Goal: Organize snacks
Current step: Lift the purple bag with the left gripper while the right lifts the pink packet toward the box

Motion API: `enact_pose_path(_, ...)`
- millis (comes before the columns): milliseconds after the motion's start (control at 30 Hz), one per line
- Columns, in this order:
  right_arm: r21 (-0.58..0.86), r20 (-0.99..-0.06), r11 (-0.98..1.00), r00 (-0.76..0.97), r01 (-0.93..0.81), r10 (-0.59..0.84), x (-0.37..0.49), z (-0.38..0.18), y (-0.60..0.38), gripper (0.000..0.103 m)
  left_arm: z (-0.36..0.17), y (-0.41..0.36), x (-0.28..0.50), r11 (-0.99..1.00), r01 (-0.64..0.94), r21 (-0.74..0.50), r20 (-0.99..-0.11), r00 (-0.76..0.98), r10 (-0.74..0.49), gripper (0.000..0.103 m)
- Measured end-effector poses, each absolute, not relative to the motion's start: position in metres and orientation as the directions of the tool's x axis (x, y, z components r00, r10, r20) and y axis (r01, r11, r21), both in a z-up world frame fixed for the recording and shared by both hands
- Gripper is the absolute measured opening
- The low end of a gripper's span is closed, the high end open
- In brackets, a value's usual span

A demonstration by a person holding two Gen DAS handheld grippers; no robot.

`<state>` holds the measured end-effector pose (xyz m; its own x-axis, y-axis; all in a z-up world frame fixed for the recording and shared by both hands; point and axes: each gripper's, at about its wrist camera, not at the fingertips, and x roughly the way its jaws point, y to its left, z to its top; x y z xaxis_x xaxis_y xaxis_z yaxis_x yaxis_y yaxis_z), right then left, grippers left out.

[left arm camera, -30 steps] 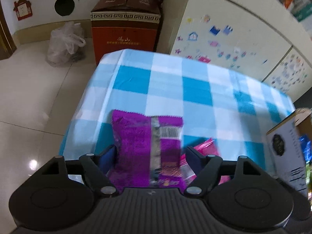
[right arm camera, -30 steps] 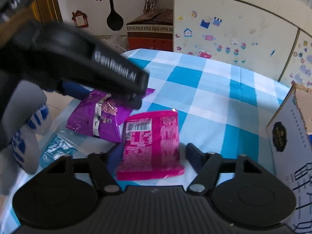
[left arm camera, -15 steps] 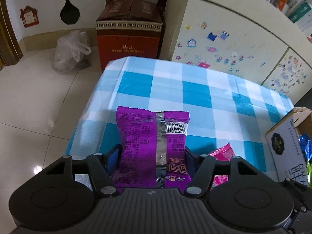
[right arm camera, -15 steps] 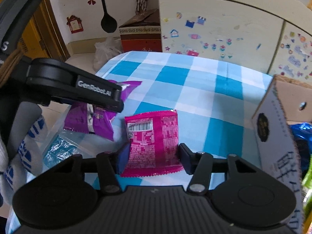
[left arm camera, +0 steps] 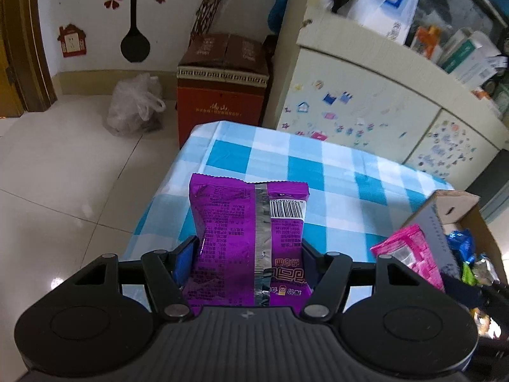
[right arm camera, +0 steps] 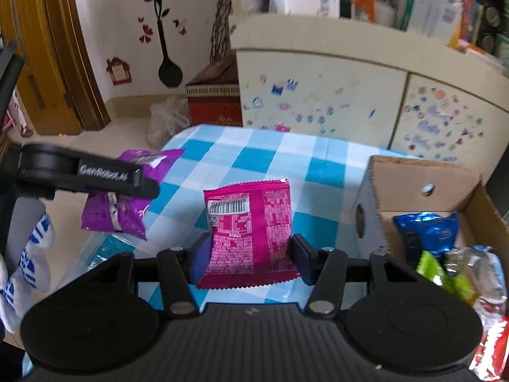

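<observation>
My left gripper is shut on a purple snack packet and holds it above the blue-and-white checked table. My right gripper is shut on a pink snack packet, also lifted off the table. In the right wrist view the left gripper and its purple packet hang to the left. The pink packet shows at the right in the left wrist view. A cardboard box with several snacks in it stands at the right.
A cream cabinet covered in stickers stands behind the table. A red-brown carton and a plastic bag sit on the tiled floor beyond the table's far left corner. A clear bag lies at the table's near left edge.
Both grippers closed on their packets and lifted them off the table. Both have risen, and the right gripper has moved toward the box.
</observation>
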<state>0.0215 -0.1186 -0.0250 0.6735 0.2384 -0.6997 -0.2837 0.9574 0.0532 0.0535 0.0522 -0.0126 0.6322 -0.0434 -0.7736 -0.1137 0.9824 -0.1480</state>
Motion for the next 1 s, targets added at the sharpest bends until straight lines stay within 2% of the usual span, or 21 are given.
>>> enact_pose_path(500,0.047,-0.648,0.959,0.722,-0.281,0.243,-0.027,0.002,-0.151,0.054,-0.019,0.053,-0.028,0.971,-0.147,-0.187,-0.74,0.671,-0.04,0.07)
enact_pose_path(733,0.049,-0.63,0.958,0.735,-0.284,0.25,-0.038,0.009,-0.165,0.054,-0.021,0.041,-0.041,0.974,-0.142,-0.176,-0.741,0.671,-0.036,0.07)
enact_pose_path(1000,0.077,-0.567,0.964,0.784,-0.254,0.251,-0.048,0.036,-0.197,0.054,-0.005,0.006,-0.043,0.977,-0.102,-0.187,-0.722,0.689,-0.066,0.07)
